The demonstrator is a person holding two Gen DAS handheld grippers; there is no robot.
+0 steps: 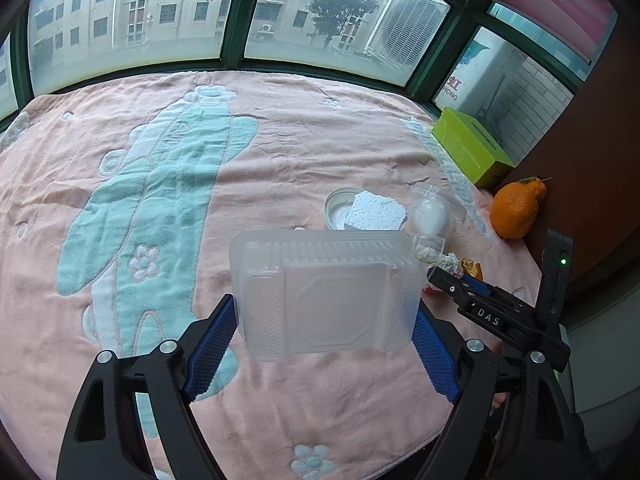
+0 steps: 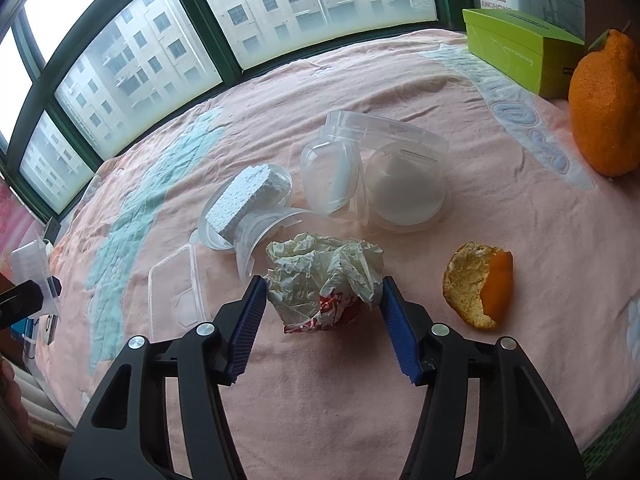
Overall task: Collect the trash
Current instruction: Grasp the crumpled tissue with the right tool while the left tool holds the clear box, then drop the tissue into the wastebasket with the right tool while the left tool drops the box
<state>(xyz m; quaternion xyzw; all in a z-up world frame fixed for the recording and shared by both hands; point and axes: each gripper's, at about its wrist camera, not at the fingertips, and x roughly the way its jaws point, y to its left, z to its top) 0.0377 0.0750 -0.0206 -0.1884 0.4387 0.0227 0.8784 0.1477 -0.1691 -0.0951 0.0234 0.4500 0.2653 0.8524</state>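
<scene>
Over pink blanket [image 1: 320, 128], left gripper [image 1: 326, 334] clamps crosswise plastic container [image 1: 326, 294]; right gripper [image 2: 324, 316] straddles crumpled wrapper [image 2: 324, 280].

A home: towel-covered table [image 1: 280, 152] by apartment-facing windows [image 1: 132, 16].

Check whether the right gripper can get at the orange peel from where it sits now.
Probably yes. The orange peel lies in the open on the pink blanket, just right of the right gripper, with nothing between them. But the crumpled wrapper sits between its fingers and would need clearing first.
</scene>
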